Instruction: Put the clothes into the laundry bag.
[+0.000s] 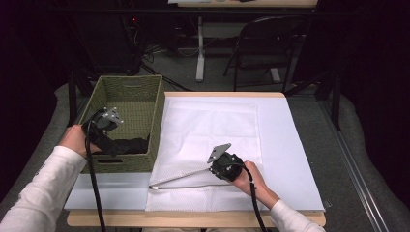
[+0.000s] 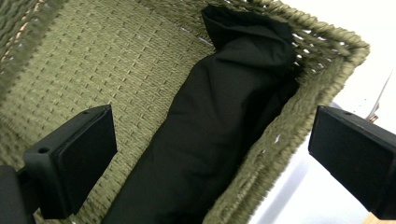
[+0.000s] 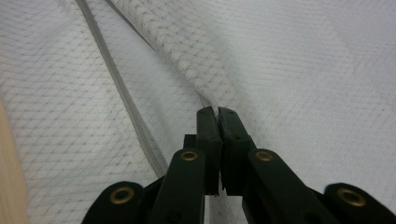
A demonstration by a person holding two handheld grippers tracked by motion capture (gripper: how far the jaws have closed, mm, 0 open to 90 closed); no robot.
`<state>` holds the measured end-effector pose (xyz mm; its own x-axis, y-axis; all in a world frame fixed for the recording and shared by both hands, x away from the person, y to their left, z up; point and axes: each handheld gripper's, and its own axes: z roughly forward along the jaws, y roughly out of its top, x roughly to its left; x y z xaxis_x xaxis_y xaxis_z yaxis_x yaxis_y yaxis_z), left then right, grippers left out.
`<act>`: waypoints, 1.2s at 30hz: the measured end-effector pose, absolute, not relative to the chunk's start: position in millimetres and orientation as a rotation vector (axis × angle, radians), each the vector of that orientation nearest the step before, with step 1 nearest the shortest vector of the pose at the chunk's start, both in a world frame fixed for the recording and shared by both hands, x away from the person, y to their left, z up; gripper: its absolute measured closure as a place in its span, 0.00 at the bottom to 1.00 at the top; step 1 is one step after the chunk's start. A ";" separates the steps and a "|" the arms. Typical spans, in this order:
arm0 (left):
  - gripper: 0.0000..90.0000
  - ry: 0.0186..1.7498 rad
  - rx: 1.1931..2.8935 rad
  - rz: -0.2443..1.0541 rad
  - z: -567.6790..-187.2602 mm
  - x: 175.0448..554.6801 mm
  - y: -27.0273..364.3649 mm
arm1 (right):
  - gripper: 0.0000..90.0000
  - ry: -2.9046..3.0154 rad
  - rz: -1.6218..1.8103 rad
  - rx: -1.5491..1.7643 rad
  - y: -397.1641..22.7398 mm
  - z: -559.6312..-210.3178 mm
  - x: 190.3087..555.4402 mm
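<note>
A green woven basket (image 1: 129,85) stands at the table's left, and a black cloth (image 1: 131,145) lies along its near side. My left gripper (image 1: 111,139) hovers inside the basket with its jaws wide open. In the left gripper view the black cloth (image 2: 224,107) lies below the open left gripper (image 2: 212,119), against the basket wall (image 2: 93,60), touching neither pad. A white mesh cloth (image 1: 208,125) is spread over the table's middle. My right gripper (image 1: 212,169) is shut on a raised fold of it; the right gripper view shows the right gripper (image 3: 218,112) pinching the mesh cloth (image 3: 280,60).
A plain white sheet (image 1: 290,145) covers the table under the mesh. A seam strip (image 3: 121,93) runs along the mesh near the wooden front edge (image 1: 193,220). Beyond the table stand a folding chair (image 1: 270,43) and a white table leg (image 1: 199,53).
</note>
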<state>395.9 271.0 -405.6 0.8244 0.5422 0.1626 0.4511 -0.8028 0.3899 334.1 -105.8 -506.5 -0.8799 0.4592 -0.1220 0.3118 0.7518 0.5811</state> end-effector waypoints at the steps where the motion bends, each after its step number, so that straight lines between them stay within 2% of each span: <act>1: 0.01 0.739 2.665 0.363 -405.6 398.6 272.0 | 0.98 2.691 0.829 0.591 -106.3 -506.6 334.9; 10: 0.01 0.654 2.713 0.284 -407.3 417.8 278.1 | 0.98 2.691 0.836 0.605 -106.3 -505.4 334.8; 21: 0.02 0.719 2.794 0.227 -428.4 439.4 288.6 | 0.98 2.701 0.819 0.582 -104.6 -504.7 333.8; 30: 0.05 0.694 2.851 0.166 -445.0 445.1 285.7 | 0.98 2.705 0.813 0.577 -104.3 -504.1 334.1; 32: 0.10 0.678 2.908 0.160 -450.8 446.1 284.8 | 0.98 2.707 0.804 0.583 -104.2 -504.1 333.4; 36: 0.13 0.682 2.928 0.127 -456.0 449.9 284.8 | 0.98 2.707 0.810 0.577 -105.2 -504.2 333.9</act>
<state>449.9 284.8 -456.0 0.8941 0.4449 0.0518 0.4338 -0.8888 0.1477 333.9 -105.2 -504.2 -0.8882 0.4410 -0.1288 0.2977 0.7661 0.5695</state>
